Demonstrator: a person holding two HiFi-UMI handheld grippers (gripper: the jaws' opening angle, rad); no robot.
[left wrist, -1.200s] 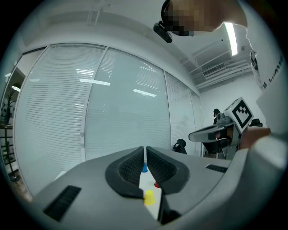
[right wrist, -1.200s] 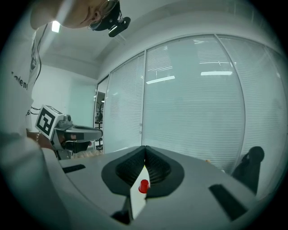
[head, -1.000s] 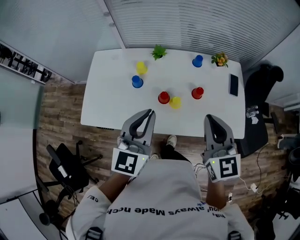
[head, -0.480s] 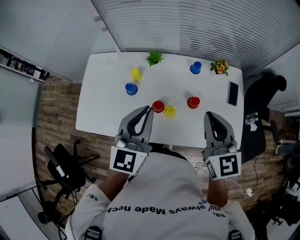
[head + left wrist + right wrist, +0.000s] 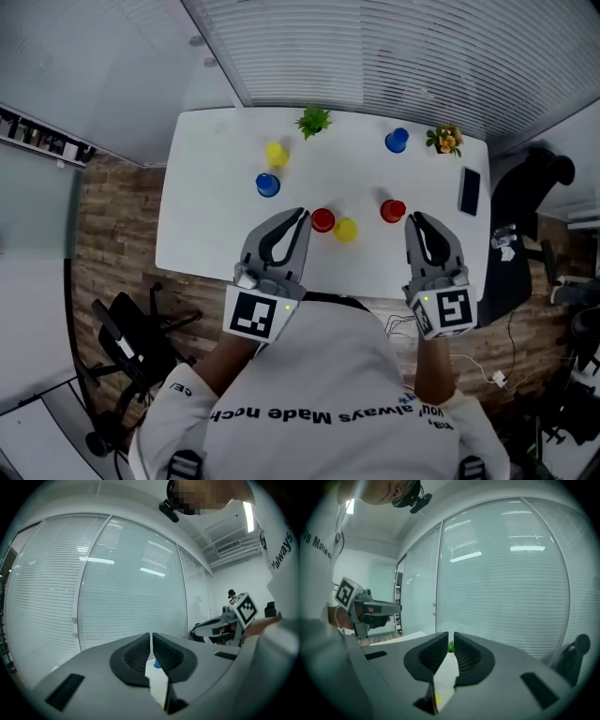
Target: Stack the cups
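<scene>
Holding left claw (image 5: 300, 216) shut, empty; easing right claw (image 5: 413, 219) open on nothing; hovering over counter (image 5: 206, 197) near edge, cups (image 5: 322, 220) unstacked.

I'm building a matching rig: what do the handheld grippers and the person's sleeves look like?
Both the left gripper and right gripper are grey, with two curved jaws lined by dark ribbed pads. Each carries a white cube with black square markers and a green light. The sleeves belong to a white shirt with black lettering. The right gripper's jaws are opening, nothing between them.
</scene>
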